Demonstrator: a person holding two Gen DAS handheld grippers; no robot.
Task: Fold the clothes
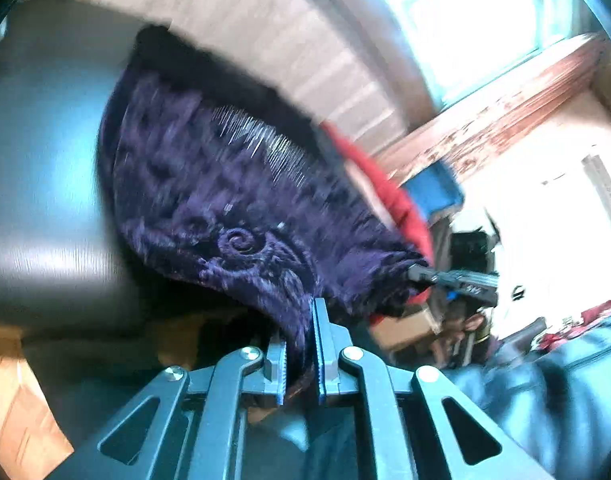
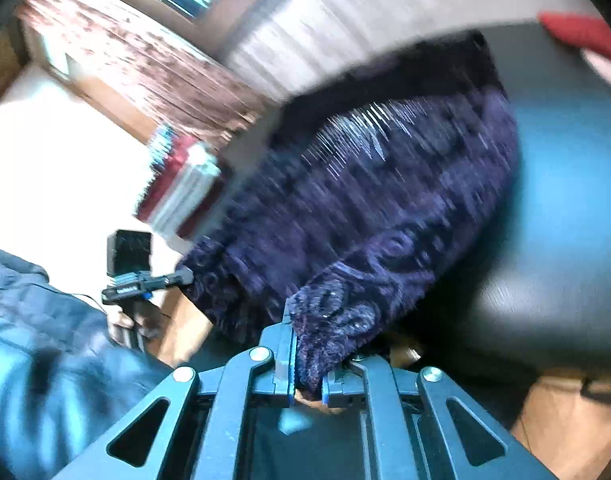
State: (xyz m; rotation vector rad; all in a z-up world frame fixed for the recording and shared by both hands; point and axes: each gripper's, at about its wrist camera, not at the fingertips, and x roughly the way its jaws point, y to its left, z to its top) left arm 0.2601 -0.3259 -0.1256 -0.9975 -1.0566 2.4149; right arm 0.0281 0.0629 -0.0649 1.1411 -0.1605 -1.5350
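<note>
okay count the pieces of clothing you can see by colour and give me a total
Purple: 1, the fuzzy purple garment pinched by both the left gripper and the right gripper.
Red: 1, the red garment behind it.
Total: 2.

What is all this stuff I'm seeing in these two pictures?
Fuzzy garment: one, dark purple, stretched over the table, pinched at two spots.
Table: one, grey, beneath the garment.
Red cloth: one, red, behind the garment.
Window: one, bright, in the background.
Left tool: one, dark grey, shut on the garment's edge.
Right tool: one, dark grey, shut on the garment.
Sleeve: dark blue, the person's, beside the tools.
</note>
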